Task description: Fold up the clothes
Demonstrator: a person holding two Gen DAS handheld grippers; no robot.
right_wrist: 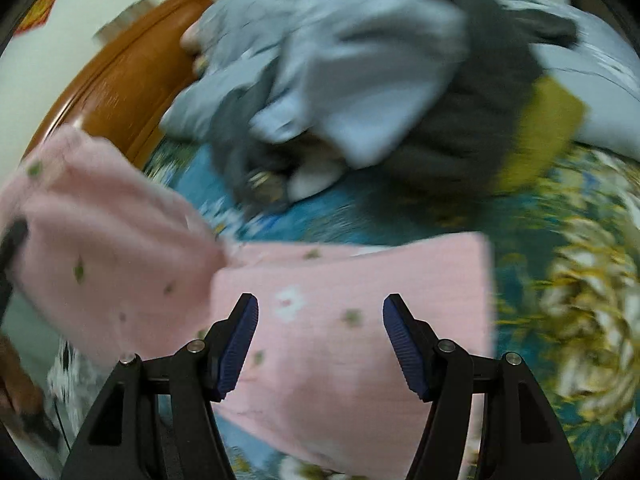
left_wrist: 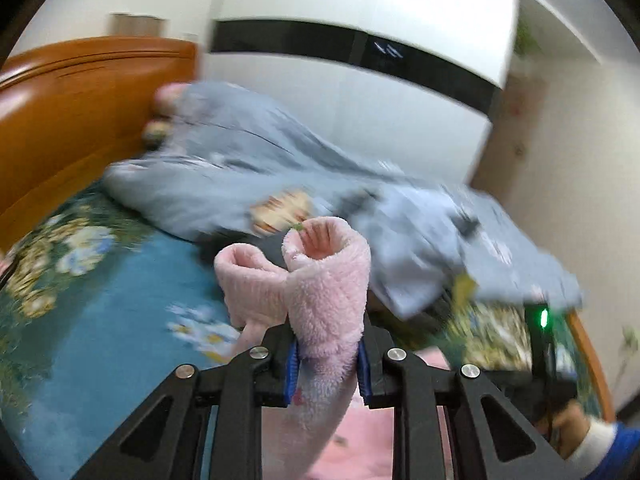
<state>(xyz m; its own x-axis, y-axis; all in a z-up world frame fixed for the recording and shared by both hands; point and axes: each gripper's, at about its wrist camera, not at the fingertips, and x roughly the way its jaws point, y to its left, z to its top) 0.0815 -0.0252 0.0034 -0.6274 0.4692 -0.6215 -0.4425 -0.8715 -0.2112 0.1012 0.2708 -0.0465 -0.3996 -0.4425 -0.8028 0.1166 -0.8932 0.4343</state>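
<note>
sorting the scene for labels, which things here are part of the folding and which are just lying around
In the job:
- fluffy pink fleece garment, clamped in the left gripper
- right gripper, open above the pink cloth

Lying about:
- heap of grey-blue clothes
- blue floral bedsheet
- orange wooden headboard
- white wardrobe

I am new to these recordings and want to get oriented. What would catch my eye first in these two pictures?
First, the fluffy pink fleece garment, pinched between the blue pads of the left gripper and bunched into rolls above it. In the right wrist view, the same pink cloth lies spread under the open right gripper. Behind it, a pile of crumpled grey-blue clothes sits on the blue floral bedsheet, by an orange wooden headboard.
</note>
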